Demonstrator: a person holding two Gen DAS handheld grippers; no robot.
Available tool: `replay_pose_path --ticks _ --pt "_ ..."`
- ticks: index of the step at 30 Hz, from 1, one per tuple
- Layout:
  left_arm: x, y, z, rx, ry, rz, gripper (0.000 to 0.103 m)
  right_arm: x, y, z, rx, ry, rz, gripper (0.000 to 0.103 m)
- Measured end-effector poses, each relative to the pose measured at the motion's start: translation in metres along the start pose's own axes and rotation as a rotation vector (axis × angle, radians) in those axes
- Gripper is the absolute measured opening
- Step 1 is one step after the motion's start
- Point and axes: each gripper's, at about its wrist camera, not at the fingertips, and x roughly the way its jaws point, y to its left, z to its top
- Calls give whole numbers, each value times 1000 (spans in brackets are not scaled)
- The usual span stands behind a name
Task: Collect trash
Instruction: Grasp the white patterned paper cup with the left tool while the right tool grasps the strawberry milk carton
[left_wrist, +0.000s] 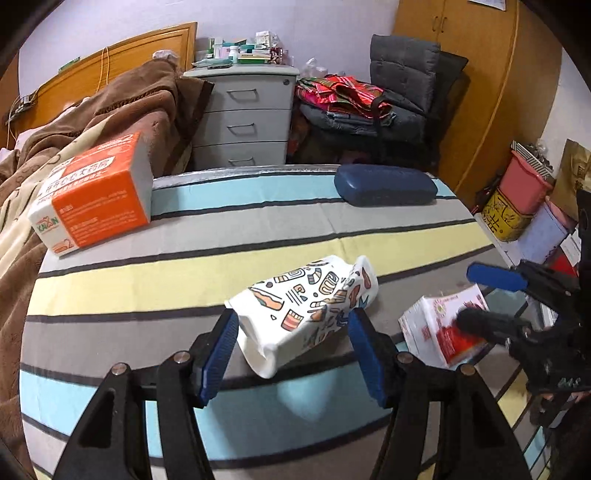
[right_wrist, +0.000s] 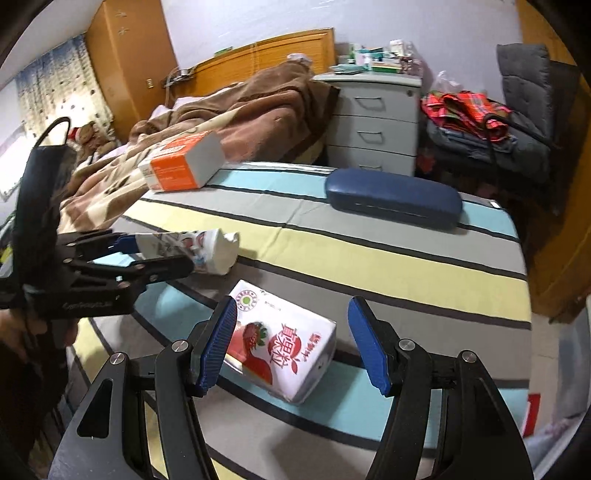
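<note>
Your left gripper (left_wrist: 293, 325) has its blue pads spread on either side of the patterned paper cup (left_wrist: 306, 306), which lies crushed on its side on the striped tabletop (left_wrist: 184, 273); close gently across the cup's middle so it does not squirt out. Your right gripper (right_wrist: 291, 341) hangs low, tilted down, jaws apart around the strawberry milk carton (right_wrist: 284, 343), touching only near the left pad; centre it before squeezing. Farther off sit the orange box (left_wrist: 96, 192) and blue glasses case (left_wrist: 386, 184).
</note>
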Motion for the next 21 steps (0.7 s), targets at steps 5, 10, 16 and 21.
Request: replay_pose_path --ticks 5,10,16,21 --pt "6 -4 8 27 -4 1 64 5 9 -1 -96 40 43 64" --pt "6 -1 7 20 6 -28 64 -2 13 -10 -153 74 93 65" --pt "3 2 4 -5 20 -55 55 -16 25 -15 -217 77 92 65" --pt "5 -2 -4 9 46 -40 51 -13 39 -14 -297 50 41 65"
